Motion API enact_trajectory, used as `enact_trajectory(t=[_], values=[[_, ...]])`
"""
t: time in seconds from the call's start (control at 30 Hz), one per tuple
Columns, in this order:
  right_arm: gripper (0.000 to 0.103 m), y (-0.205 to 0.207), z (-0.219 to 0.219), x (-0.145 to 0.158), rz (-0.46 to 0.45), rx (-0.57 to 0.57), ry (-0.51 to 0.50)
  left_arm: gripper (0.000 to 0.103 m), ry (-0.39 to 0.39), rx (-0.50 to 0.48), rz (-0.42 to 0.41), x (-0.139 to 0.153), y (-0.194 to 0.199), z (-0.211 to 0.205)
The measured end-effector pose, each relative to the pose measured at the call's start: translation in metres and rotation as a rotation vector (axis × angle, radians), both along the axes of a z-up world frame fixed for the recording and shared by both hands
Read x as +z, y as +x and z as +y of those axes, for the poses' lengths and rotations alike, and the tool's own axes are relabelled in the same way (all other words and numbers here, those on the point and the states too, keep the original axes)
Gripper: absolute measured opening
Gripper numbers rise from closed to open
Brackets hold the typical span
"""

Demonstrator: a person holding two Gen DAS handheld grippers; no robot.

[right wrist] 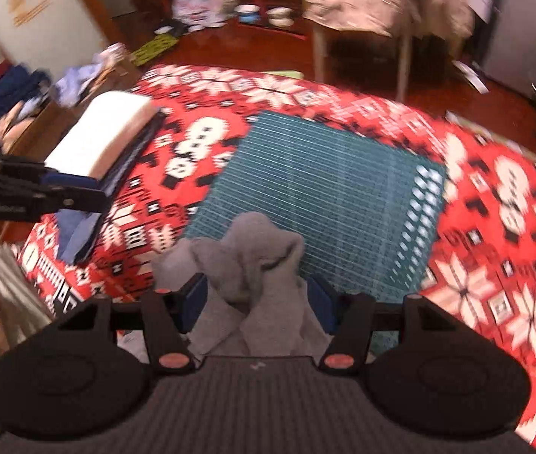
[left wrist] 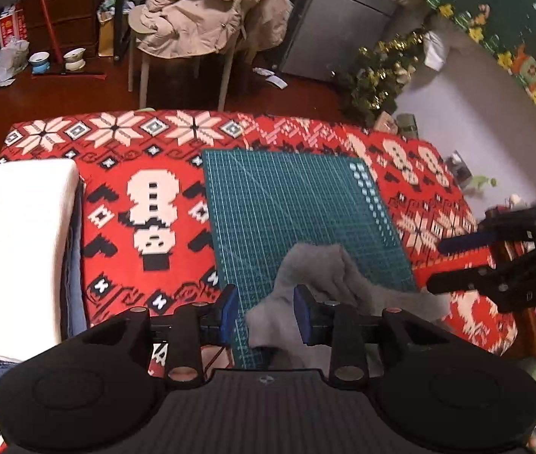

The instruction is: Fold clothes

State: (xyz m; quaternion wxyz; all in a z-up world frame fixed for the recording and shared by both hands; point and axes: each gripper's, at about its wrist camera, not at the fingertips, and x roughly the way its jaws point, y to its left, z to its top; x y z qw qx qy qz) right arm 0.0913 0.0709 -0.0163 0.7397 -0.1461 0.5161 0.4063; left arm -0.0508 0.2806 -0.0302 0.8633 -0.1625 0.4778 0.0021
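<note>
Left wrist view: the left claw (left wrist: 266, 312) stands partly open, and the grey garment (left wrist: 317, 276) is bunched by its right pad at the near edge of the green cutting mat (left wrist: 298, 204); whether the pads press it I cannot tell. A folded stack (left wrist: 18, 242) lies left on the red patterned surface (left wrist: 147, 140). Right wrist view: the right claw (right wrist: 258, 304) stands fairly wide with the grey garment (right wrist: 253, 261) heaped between its pads; a firm grip is not clear.
</note>
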Motion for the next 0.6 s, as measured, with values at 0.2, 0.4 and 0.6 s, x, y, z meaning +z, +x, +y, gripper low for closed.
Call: enact_trajectory(t=[0.2,0.4,0.6], values=[[0.047,-0.001,0.038,-0.035,0.059,0.067,-0.029,0.032,-0.052,-0.061,0.077,-0.046,-0.012,-0.017],[0.044,0.004,0.072,-0.073,0.172,0.078,-0.044,0.032,-0.033,-0.148,0.115,-0.082,-0.009,-0.044],[0.041,0.009,0.101,-0.098,0.23,0.099,-0.046,0.007,-0.006,-0.159,0.133,-0.1,-0.005,-0.046]])
